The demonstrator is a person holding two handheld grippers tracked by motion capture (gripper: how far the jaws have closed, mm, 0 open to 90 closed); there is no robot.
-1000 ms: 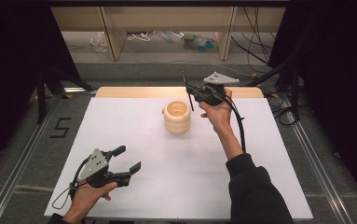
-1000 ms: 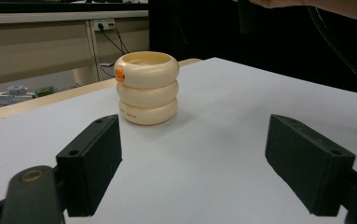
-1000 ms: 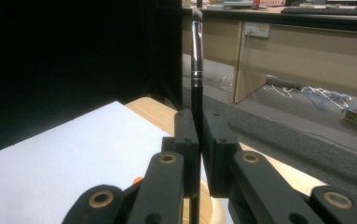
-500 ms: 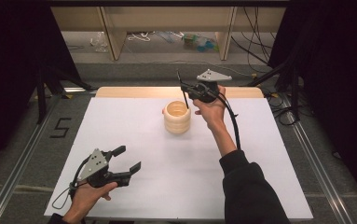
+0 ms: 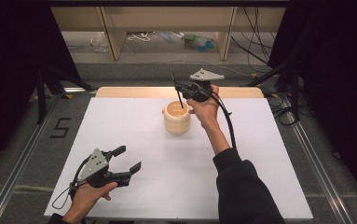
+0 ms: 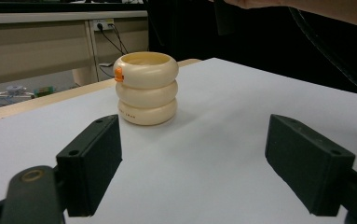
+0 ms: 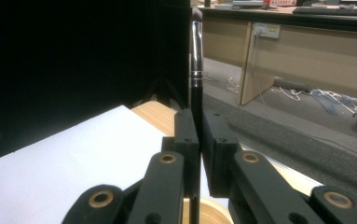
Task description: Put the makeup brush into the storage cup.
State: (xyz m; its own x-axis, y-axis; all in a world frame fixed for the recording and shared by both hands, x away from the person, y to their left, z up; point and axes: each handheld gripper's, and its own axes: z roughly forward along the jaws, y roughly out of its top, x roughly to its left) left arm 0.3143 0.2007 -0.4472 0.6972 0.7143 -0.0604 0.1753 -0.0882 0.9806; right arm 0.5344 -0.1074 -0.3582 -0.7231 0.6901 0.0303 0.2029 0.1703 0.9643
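Clamping a slim black brush (image 7: 195, 84), probably makeup type, right hand-held gripper (image 5: 181, 88) hovers over glossy cream three-ringed holder (image 5: 177, 117); left hand-held gripper (image 5: 126, 164) jaws apart on white desk (image 5: 260, 154).

A white table (image 5: 134, 135) stands before wooden shelving (image 5: 167, 18), cables (image 5: 143, 36) beneath.

**A Lab Recording Station**

The place looked like a research lab. A white tabletop (image 5: 120, 130) sat framed by black curtains (image 5: 8, 70) and metal rails (image 5: 22, 154) along its left and right edges. Beyond its far edge stood wooden benches (image 5: 167, 18) with loose cables (image 5: 139, 36) on grey carpet, and a wall socket (image 7: 266, 30).
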